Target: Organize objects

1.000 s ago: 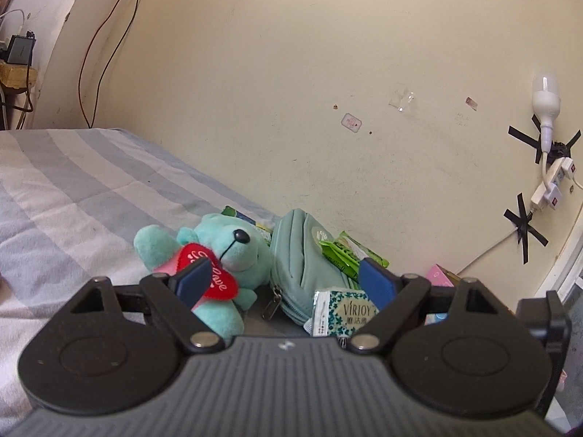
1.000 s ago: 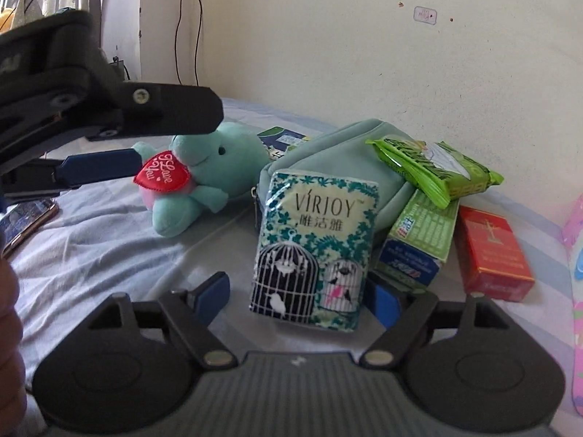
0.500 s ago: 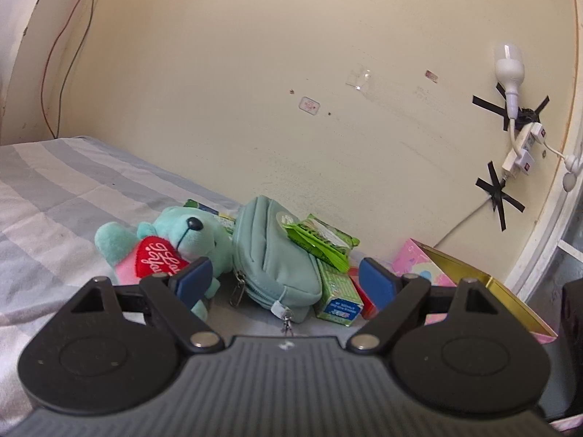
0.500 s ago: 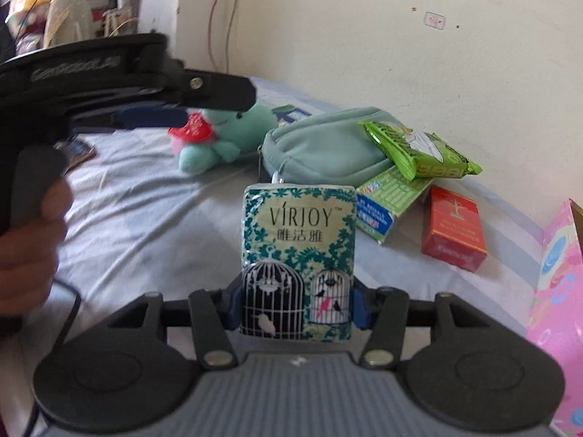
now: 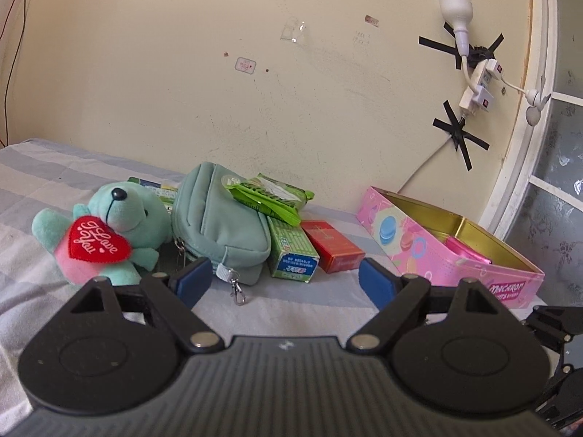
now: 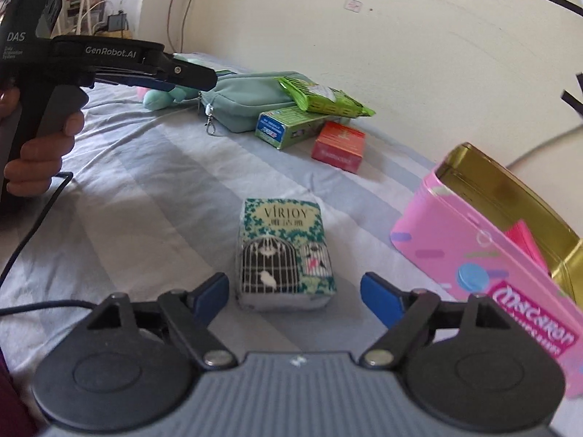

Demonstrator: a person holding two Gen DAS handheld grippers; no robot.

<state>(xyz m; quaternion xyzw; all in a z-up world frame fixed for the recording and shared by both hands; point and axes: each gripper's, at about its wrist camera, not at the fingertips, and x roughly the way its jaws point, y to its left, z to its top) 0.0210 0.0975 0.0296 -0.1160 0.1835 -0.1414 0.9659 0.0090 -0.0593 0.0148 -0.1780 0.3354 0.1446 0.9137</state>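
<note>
The green VIRJOY tissue pack (image 6: 284,255) lies on the striped bed, between the blue pads of my right gripper (image 6: 293,293). Its jaws are opening and the pads stand clear of the pack on both sides. The open pink macaron tin (image 6: 484,255) stands just right of it, gold inside, with a pink packet in it. My left gripper (image 5: 284,280) is open and empty, low over the bed. It faces the teal teddy bear (image 5: 105,233), teal pouch (image 5: 218,225), green wipes pack (image 5: 269,196), green box (image 5: 291,251) and red box (image 5: 331,244).
A hand holds the left gripper (image 6: 204,80) at the upper left of the right wrist view, its cable trailing over the sheet. The wall runs close behind the row of objects, with a taped power strip (image 5: 477,83) and bulb. The window frame (image 5: 524,138) is on the right.
My right gripper shut on the tissue pack, carried it away from the pouch toward the pink tin, then let it go on the bed. The left gripper swung right, bringing the tin into view.
</note>
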